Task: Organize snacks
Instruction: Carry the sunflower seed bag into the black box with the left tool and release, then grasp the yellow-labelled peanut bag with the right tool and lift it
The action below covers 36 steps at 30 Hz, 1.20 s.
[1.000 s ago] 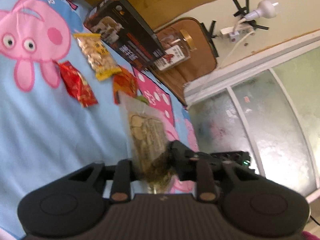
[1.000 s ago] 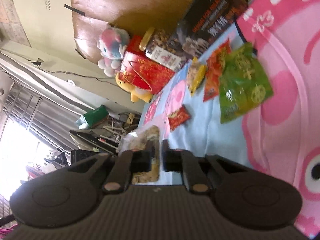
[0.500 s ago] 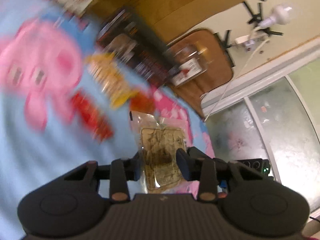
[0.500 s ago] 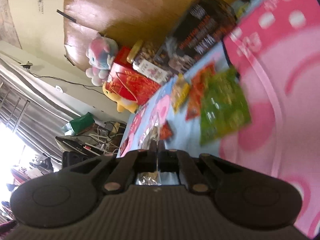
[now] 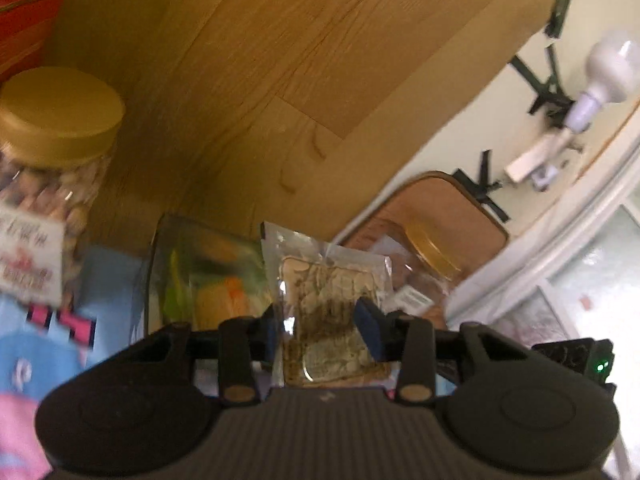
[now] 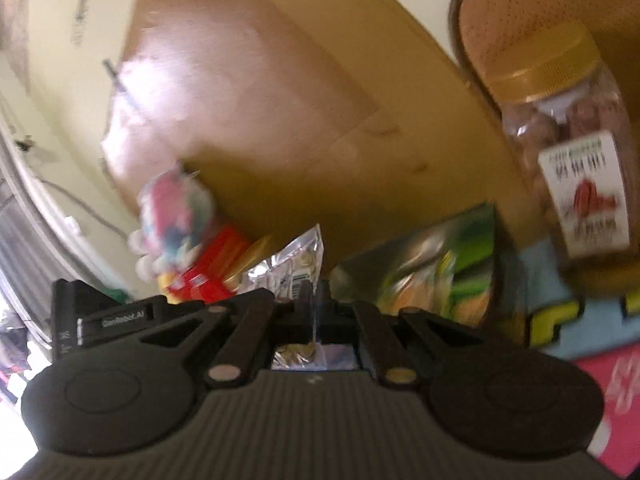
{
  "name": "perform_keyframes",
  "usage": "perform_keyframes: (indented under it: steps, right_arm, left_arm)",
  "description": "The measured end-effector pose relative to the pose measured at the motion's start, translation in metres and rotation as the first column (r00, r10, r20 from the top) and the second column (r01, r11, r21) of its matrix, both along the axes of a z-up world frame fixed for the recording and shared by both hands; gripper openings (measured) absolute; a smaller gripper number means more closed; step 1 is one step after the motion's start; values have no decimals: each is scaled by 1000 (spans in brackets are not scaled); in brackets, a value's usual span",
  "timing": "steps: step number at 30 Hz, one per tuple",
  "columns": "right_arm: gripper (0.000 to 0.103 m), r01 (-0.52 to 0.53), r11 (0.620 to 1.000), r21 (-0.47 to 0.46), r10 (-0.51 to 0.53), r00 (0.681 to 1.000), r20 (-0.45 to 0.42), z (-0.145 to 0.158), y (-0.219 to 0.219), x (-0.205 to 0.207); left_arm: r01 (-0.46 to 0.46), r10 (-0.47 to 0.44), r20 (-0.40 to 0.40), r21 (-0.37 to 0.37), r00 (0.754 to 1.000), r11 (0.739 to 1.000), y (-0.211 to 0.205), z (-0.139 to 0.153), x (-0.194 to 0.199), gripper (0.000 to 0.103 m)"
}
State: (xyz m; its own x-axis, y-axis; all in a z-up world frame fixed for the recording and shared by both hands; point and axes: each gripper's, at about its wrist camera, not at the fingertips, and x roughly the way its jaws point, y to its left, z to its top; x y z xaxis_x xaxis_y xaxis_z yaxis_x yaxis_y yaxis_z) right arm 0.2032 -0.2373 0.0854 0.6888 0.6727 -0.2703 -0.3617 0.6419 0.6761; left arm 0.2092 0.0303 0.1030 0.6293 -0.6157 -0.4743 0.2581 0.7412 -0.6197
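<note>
A clear snack packet with pale slices inside hangs upright between the fingers of my left gripper, which stand apart on either side of it. My right gripper is shut on the thin edge of the same clear packet, seen edge-on. Behind the packet stands a green snack box, which also shows in the right wrist view. A nut jar with a gold lid stands at the left; another gold-lidded jar stands at the right.
A wooden headboard rises close behind the snacks. A red box and a plush toy sit at the left. The blue and pink cartoon bedsheet lies below. A chair back stands at the right.
Both grippers have swung with the packet from over the sheet toward the headboard. My left gripper's fingers have opened off the packet and my right gripper has shut on its edge.
</note>
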Motion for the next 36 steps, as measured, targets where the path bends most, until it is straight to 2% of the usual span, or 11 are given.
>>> perform_keyframes:
  steps: [6,12,14,18,20,24,26,29,32,34,36]
  right_arm:
    - [6,52,997,-64,-53,998,-13,-16,-7,29]
    - [20,189,941,-280,-180,982,59,-30,5,20]
    - [28,238,925,-296,-218,971,99,-30,7,10]
    - [28,287,923,-257,-253,954,158,-21,2,-18]
    - [28,227,953,-199,-199,969,148,-16,-5,-38]
    - [28,-84,975,-204,94,995,40,-35,17,-65]
    - [30,-176,948,-266,171,984,-40,-53,43,-67]
    - [49,-255,892,-374,231,967,-109,-72,83,-66]
    - [56,-285,812,-509,283,955,-83,-78,116,-75]
    - [53,-238,730,-641,297,955,-16,-77,135,-88]
    - [40,-215,702,-679,294,956,2,-74,144,-97]
  left_arm:
    - [-3,4,-27,41,1000,999,-20,-20,35,40]
    - [-16,26,-55,180,998,983,-44,-37,43,55]
    - [-16,27,-58,186,998,983,-41,-37,39,55]
    - [-35,40,-26,157,999,987,-17,-20,16,55]
    - [-38,39,-7,115,999,993,2,-12,-4,55]
    - [-75,78,-43,67,996,995,43,-23,-55,55]
    - [-95,97,-124,17,988,995,60,-44,-76,55]
    - [-145,129,-213,-61,969,988,84,-71,-110,55]
    - [-191,162,-236,-104,958,976,102,-85,-138,55]
    - [-216,181,-243,-123,953,969,116,-89,-156,55]
    - [-234,195,-247,-140,949,962,125,-90,-171,55]
